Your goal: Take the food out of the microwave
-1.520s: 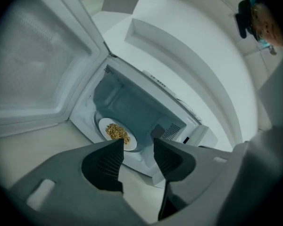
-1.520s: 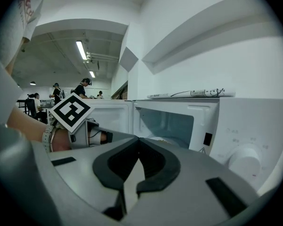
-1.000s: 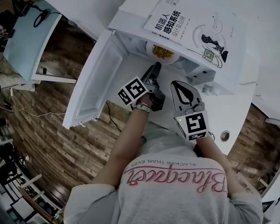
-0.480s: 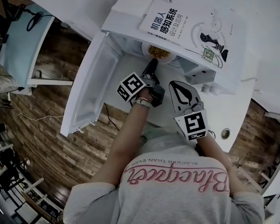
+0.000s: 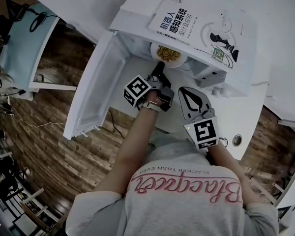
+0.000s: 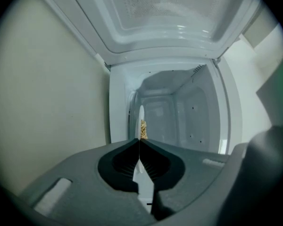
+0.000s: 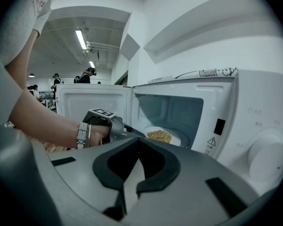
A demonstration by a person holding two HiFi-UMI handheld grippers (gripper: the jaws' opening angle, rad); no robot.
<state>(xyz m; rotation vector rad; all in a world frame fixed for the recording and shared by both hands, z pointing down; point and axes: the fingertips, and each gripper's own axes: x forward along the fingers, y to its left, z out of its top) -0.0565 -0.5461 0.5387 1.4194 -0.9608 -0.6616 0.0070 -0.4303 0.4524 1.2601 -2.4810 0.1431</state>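
A white plate (image 5: 179, 62) of yellow food (image 5: 168, 54) sits at the mouth of the open white microwave (image 5: 137, 31). My left gripper (image 5: 159, 69) reaches into the opening and is shut on the plate's near rim. In the left gripper view the plate (image 6: 141, 116) shows edge-on between the closed jaws of that gripper (image 6: 139, 141), with the food (image 6: 143, 128) just beyond. My right gripper (image 5: 185, 90) hovers over the white table in front of the microwave, shut and empty. The right gripper view shows that gripper (image 7: 139, 139), the plate (image 7: 179, 136) and the food (image 7: 159, 135).
The microwave door (image 5: 96, 90) hangs open to the left. A book (image 5: 201, 26) lies on top of the microwave. The control dial (image 7: 266, 157) is on the microwave's right face. People stand far behind the door (image 7: 92, 100). The white table (image 5: 236, 117) ends near my body.
The left gripper's jaws have closed on the plate's rim and the gripper has rolled slightly. The right gripper has stayed where it was.
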